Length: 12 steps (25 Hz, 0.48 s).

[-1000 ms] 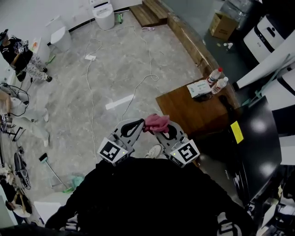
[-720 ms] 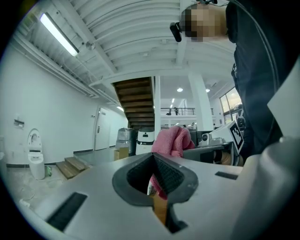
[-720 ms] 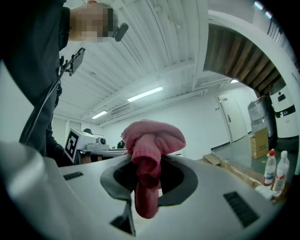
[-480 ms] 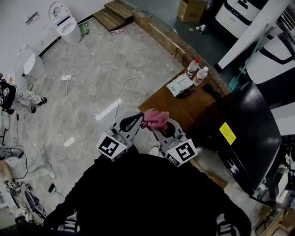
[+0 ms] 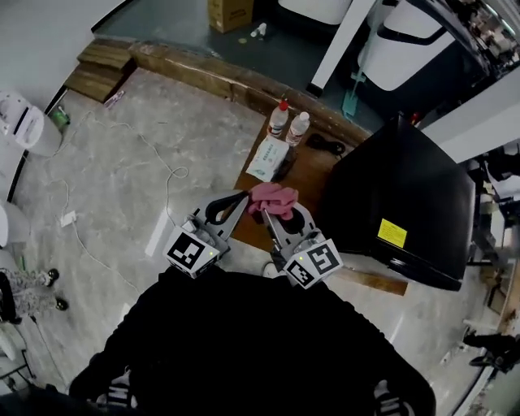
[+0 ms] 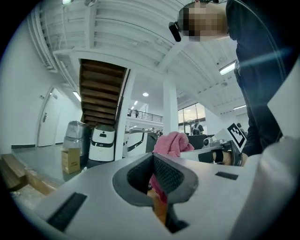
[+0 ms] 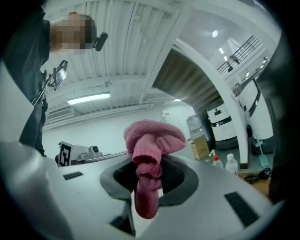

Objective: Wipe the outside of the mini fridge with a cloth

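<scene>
The black mini fridge (image 5: 406,191) with a yellow sticker stands at the right in the head view, beside a low wooden table (image 5: 305,183). Both grippers are held up close to the person's chest, away from the fridge. My right gripper (image 5: 266,214) is shut on a bunched pink cloth (image 5: 274,199). In the right gripper view the cloth (image 7: 150,154) bulges above the jaws and hangs down between them. My left gripper (image 5: 242,198) sits just left of it, its pads (image 6: 164,176) pressed together with nothing between them. The cloth (image 6: 171,143) shows behind them.
Two bottles (image 5: 288,123) and a pack of tissues (image 5: 266,158) sit on the table's far end. A white cable (image 5: 166,191) trails over the grey floor at left. A cardboard box (image 5: 229,12) and white machines (image 5: 414,36) stand behind a wooden curb (image 5: 203,77).
The head view has swung round, so the fridge and table now lie closer and more central. Both grippers keep the same pose, the right still holding the cloth.
</scene>
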Each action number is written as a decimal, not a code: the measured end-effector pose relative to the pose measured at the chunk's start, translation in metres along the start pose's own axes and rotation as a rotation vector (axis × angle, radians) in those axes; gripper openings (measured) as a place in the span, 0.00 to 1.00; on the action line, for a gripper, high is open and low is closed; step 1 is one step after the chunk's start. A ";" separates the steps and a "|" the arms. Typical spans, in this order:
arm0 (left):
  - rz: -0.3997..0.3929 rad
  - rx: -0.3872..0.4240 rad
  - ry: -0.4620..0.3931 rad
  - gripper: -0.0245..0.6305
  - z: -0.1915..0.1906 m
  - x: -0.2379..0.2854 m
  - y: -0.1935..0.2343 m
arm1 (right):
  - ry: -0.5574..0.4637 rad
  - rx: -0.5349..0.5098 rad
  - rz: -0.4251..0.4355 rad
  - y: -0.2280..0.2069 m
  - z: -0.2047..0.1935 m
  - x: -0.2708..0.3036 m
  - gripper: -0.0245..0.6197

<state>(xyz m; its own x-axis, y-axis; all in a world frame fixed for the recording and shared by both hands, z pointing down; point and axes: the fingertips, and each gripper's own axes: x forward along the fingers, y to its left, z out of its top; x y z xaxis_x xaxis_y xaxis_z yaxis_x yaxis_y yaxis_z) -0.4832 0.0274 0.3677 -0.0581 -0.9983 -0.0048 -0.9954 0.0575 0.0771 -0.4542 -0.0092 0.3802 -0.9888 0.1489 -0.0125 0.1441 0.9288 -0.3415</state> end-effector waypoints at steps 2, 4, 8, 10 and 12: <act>-0.060 0.011 0.012 0.05 0.004 0.015 0.017 | -0.037 0.038 -0.085 -0.015 0.006 0.011 0.18; -0.120 0.025 0.013 0.05 0.004 0.031 0.030 | -0.091 0.092 -0.182 -0.034 0.011 0.016 0.18; -0.229 0.070 0.009 0.05 0.000 0.071 0.045 | -0.245 0.180 -0.383 -0.086 0.030 0.016 0.18; -0.270 0.074 0.002 0.05 0.000 0.091 0.047 | -0.319 0.210 -0.459 -0.111 0.042 0.011 0.18; -0.314 0.082 -0.010 0.05 0.004 0.110 0.045 | -0.392 0.239 -0.527 -0.133 0.054 0.004 0.18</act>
<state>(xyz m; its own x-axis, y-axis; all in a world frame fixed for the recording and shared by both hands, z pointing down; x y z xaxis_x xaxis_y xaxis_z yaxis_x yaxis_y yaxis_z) -0.5347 -0.0794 0.3666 0.2523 -0.9673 -0.0249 -0.9676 -0.2521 -0.0102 -0.4791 -0.1510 0.3746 -0.8724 -0.4761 -0.1108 -0.3267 0.7365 -0.5923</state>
